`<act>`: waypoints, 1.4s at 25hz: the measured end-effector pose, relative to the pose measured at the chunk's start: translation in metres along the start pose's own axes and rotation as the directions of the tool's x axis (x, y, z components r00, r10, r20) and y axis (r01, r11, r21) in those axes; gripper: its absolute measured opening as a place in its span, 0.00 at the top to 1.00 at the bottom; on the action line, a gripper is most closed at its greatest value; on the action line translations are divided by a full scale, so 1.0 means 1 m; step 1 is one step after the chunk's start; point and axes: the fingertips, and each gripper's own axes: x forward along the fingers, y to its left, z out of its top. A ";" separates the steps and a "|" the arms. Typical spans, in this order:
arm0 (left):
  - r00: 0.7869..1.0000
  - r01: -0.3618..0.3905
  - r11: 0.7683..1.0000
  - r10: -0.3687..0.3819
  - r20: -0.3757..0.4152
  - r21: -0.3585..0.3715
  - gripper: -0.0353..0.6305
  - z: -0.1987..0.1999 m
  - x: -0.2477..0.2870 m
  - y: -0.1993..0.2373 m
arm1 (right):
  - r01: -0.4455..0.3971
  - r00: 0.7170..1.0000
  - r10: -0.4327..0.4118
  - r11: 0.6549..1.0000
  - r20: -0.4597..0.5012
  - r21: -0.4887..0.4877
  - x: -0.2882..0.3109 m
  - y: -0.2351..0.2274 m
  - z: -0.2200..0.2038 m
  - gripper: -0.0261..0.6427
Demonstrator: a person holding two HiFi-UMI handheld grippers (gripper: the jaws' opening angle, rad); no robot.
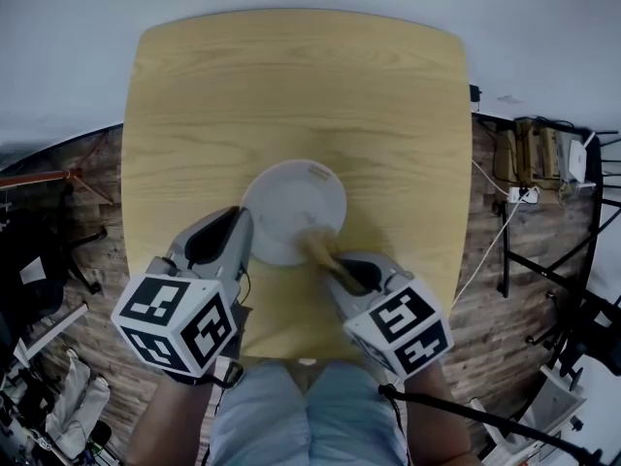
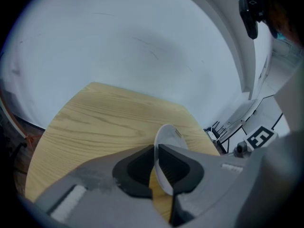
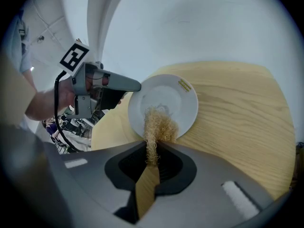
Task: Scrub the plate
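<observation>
A white plate (image 1: pixel 291 207) lies on the light wooden table (image 1: pixel 291 85), near its front edge. My left gripper (image 1: pixel 243 226) is shut on the plate's left rim; in the left gripper view the plate (image 2: pixel 166 141) stands edge-on between the jaws. My right gripper (image 1: pixel 335 272) is shut on a wooden brush (image 1: pixel 318 249) with tan bristles. In the right gripper view the bristles (image 3: pixel 159 125) rest on the near part of the plate (image 3: pixel 175 99), and the left gripper (image 3: pixel 135 86) shows at the plate's left rim.
The table's front edge is close to my body. Wooden floor surrounds the table, with cables and a metal rack (image 1: pixel 553 250) at the right and clutter (image 1: pixel 49 289) at the left. A white wall lies beyond the table.
</observation>
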 end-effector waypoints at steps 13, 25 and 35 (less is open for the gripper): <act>1.000 -0.003 0.993 0.005 -0.012 0.114 0.87 0.004 0.000 -0.008 | 0.033 0.997 -0.037 0.998 0.074 0.049 -0.016 -0.023 0.027 0.90; 1.000 0.018 0.990 -0.016 -0.011 0.142 0.86 0.002 -0.002 -0.019 | 0.080 0.987 -0.073 0.996 0.144 -0.045 -0.011 -0.037 0.077 0.90; 0.999 -0.030 0.992 0.026 0.029 0.125 0.86 0.001 -0.009 -0.009 | 0.093 0.995 -0.094 0.995 0.024 0.036 -0.008 -0.032 0.024 0.90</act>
